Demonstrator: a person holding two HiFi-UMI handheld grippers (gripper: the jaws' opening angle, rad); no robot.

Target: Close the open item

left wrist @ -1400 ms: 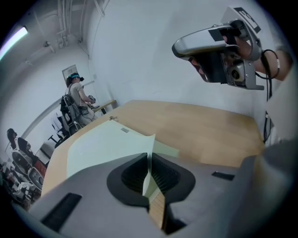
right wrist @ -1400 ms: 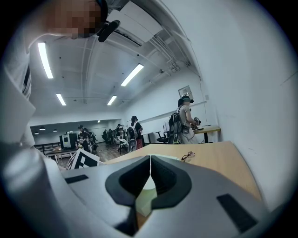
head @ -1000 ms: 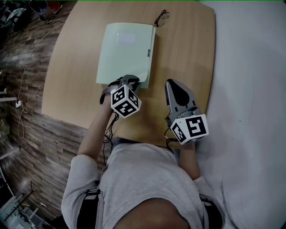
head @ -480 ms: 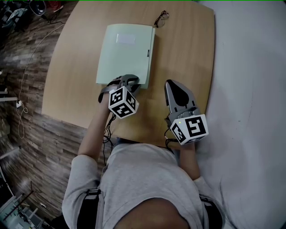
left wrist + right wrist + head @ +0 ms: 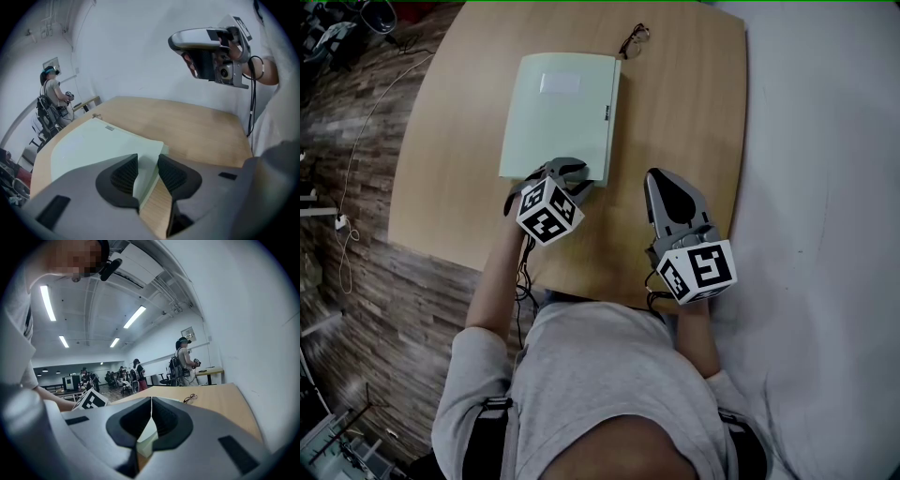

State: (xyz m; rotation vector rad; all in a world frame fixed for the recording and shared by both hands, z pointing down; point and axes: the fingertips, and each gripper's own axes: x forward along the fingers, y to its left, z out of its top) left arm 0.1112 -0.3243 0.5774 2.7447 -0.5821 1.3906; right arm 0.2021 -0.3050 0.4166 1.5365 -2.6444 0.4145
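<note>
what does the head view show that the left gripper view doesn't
Head view only: the plank floor and the left marker cube. Left gripper view only: the left hand-held gripper with jaws that have just been opening, apart around the folder corner; a bystander. Both: folder, table, right hand-held gripper.

Left gripper [image 5: 570,176] tilts steeply down toward 1 o'clock. Its jaws have just been opening and stand apart around the green folder [image 5: 89,140] corner. Right gripper [image 5: 661,180] points toward 11 o'clock, jaws together, empty.
</note>
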